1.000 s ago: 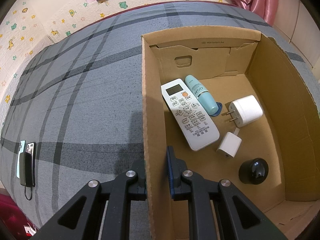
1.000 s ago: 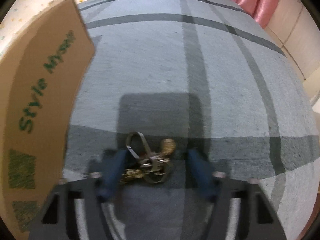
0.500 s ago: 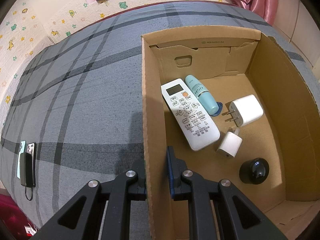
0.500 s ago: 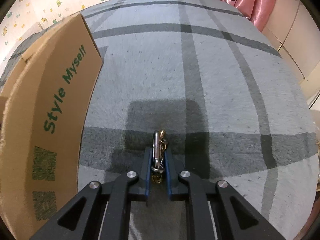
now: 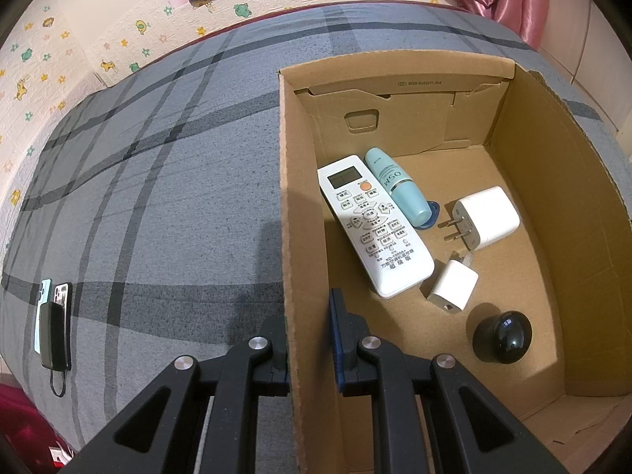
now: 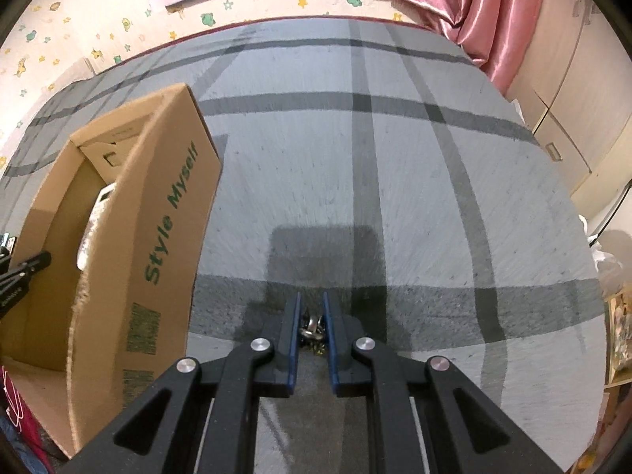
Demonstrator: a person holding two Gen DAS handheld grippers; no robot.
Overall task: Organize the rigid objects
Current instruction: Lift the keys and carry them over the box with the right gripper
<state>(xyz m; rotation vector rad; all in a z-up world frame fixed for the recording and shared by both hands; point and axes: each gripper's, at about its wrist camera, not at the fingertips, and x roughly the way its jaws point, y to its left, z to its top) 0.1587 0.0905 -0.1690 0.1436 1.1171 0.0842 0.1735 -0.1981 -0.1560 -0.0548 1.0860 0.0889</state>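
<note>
My left gripper [image 5: 308, 316] is shut on the left wall of an open cardboard box [image 5: 300, 205], one finger outside and one inside. In the box lie a white remote [image 5: 373, 225], a teal bottle [image 5: 397, 187], a large white charger [image 5: 484, 217], a small white charger [image 5: 452, 284] and a black round object [image 5: 501, 335]. My right gripper [image 6: 311, 324] is shut on a bunch of metal keys [image 6: 312, 326] and holds it above the grey plaid bed. The box [image 6: 170, 213] stands to its left.
Two phones and a black power bank [image 5: 53, 322] lie at the bed's left edge. A wall with cartoon stickers [image 5: 118, 43] runs behind the bed. A pink curtain [image 6: 446, 4] hangs at the far right. Cupboards [image 6: 572, 91] stand to the right.
My right gripper closed on the keys and lifted them off the bed, so the box now shows further below and to the left. My left gripper has kept its hold on the box wall.
</note>
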